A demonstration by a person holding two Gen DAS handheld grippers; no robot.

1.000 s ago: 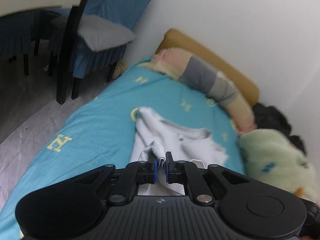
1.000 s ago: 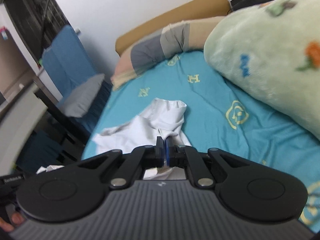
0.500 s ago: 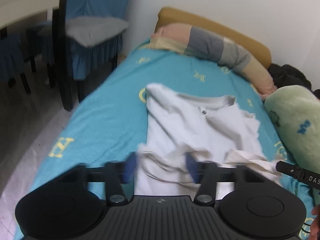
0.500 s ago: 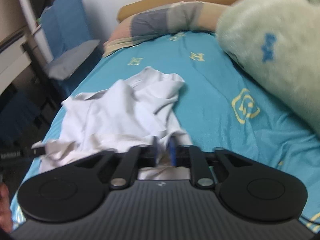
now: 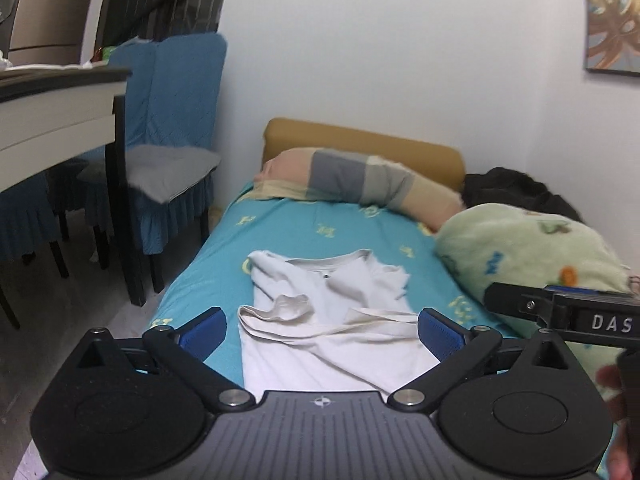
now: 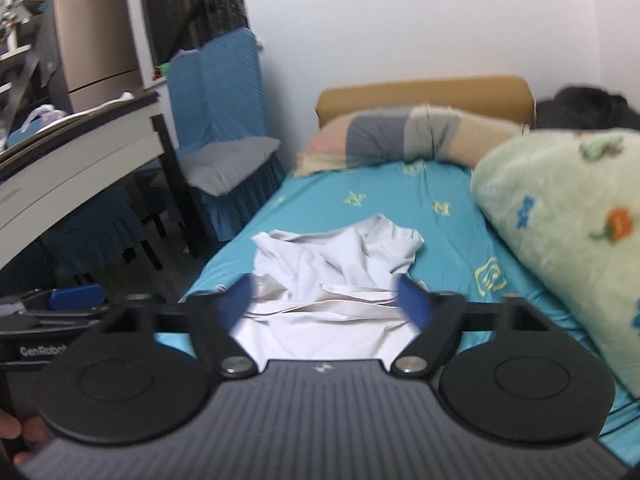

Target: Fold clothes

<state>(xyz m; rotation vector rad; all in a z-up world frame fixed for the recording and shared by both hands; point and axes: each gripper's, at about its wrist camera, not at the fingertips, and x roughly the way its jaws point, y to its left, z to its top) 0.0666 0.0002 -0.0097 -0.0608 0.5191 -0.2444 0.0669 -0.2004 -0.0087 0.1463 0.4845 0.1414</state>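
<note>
Both grippers (image 5: 322, 330) (image 6: 326, 300) opening wide, empty, above white shirt (image 5: 332, 312).

Turquoise bed (image 5: 224, 264) bears a white shirt (image 5: 328, 300), bolster (image 5: 352, 180), green blanket (image 5: 528, 248).

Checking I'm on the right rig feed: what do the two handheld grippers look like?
Both match: the left gripper and right gripper have ribbed grey bodies, black linkage arms with round silver pivot bolts, and blue finger pads. White lettering reads "DAS" on one side, "GenRobot" on the other. No sleeves or cables show.
</note>
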